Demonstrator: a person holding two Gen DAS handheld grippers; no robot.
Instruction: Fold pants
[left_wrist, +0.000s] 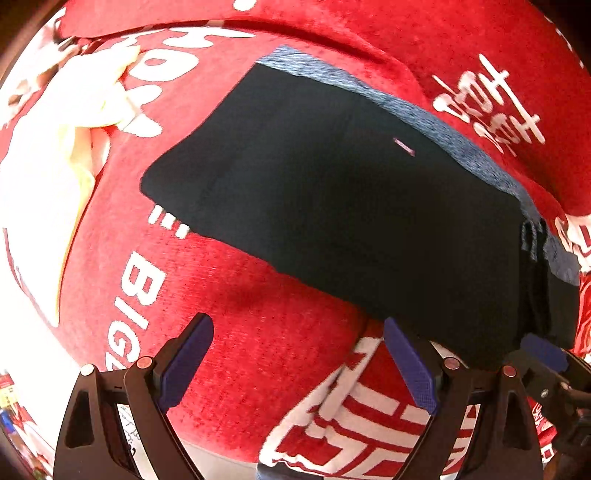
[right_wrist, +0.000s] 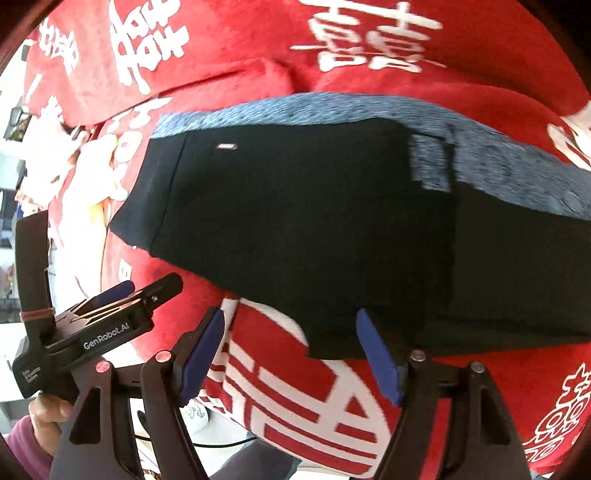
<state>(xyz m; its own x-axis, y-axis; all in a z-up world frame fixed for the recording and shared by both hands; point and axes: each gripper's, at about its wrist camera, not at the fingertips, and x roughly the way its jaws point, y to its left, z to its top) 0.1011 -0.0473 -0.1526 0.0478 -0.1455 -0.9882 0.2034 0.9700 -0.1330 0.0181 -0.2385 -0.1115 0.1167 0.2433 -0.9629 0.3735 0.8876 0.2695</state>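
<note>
The black pants (left_wrist: 332, 206), folded into a compact slab with a blue-grey heathered waistband (left_wrist: 436, 114) along the far edge, lie on a red blanket (left_wrist: 266, 354) printed with white characters. The left wrist view reads "BIG" (left_wrist: 138, 291) on the blanket, and shows a pale yellow cloth (left_wrist: 85, 122) bunched at the left. Only the right wrist view shows "GenRobot.AI" (right_wrist: 106, 340) on the left gripper's body and the hand (right_wrist: 46, 415) under it. The left gripper (left_wrist: 299, 363) stands wide apart over bare blanket. The right gripper (right_wrist: 291, 360) gapes too, nothing pinched, at the pants' near edge.
</note>
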